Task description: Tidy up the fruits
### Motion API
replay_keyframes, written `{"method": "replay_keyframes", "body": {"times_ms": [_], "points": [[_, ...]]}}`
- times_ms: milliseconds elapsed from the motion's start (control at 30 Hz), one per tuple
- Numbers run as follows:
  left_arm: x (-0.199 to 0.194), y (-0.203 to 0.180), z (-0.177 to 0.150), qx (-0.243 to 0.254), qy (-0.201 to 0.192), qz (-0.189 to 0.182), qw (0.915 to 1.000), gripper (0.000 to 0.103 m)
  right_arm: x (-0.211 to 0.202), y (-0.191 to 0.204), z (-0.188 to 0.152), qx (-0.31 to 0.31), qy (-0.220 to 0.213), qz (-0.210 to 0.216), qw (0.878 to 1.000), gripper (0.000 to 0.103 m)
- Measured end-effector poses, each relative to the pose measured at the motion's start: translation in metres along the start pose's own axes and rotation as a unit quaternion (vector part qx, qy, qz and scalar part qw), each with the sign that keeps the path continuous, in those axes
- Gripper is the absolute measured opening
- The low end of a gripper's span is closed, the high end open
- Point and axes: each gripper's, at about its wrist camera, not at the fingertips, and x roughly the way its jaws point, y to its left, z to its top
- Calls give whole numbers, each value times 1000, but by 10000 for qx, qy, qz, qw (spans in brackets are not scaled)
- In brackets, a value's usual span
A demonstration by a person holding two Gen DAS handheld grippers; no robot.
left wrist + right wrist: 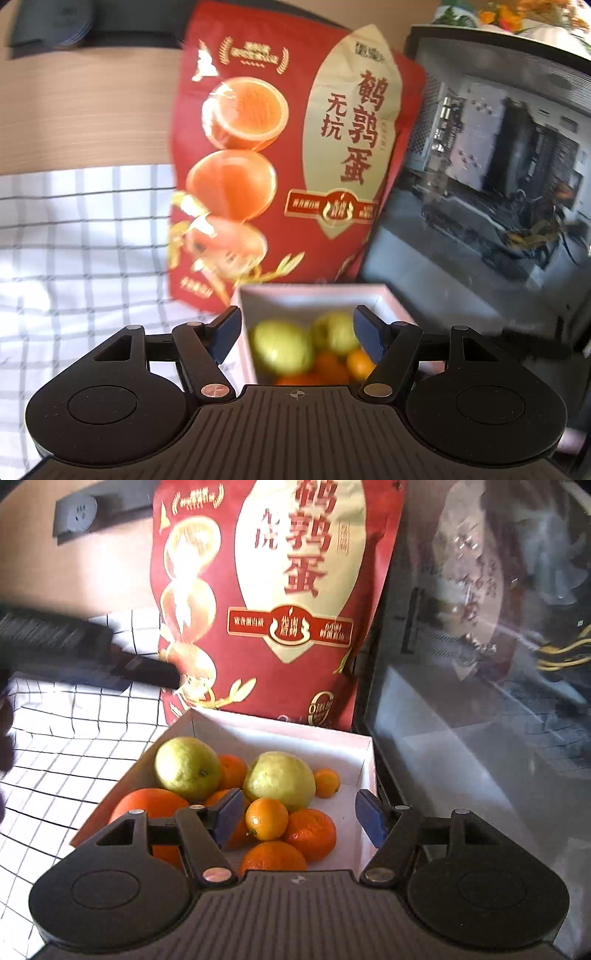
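Small orange fruit (266, 819) sits nearest my right gripper (297, 818), just ahead of and between its blue pads, which stand apart and touch nothing; no fruit held. It lies in the white box (280, 731) with the other fruit: two green ones (187, 763) (280, 781) farther ahead, mandarins (310, 834) just right of it and below, a big orange (149, 805) off to the left behind the left pad. Fruit is roundish, no long axis worth calling. I judge the right hand nearer the pile; my left gripper (297, 334) looks in from the box's near edge, jaws also wide apart and empty, fruit (282, 347) blurred. Right view shows every fruit and the left tool (151, 672) crossing at far left; left view hides most. Beyond the box, red snack bag (273, 590), then checked cloth (74, 731) to the left and glass-sided PC case (480, 664) to the right
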Motion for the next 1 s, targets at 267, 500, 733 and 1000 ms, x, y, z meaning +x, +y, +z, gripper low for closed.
{"method": "replay_keyframes", "body": {"times_ms": [267,500,733,1000], "points": [[-64,4,-88,-89,245,798,9965,72,-55,17,-37,-36,-101,392,9992,73],[-55,1,-136,20,491,1521,9871,73,-52,47,-75,-208,445,654,9966,77],[-38,2,-142,64,550,1803,9821,73,-19,48,-88,69,802,415,9959,85],[-33,2,-140,79,579,1802,9819,76,-15,43,-90,144,743,277,9967,102]]}}
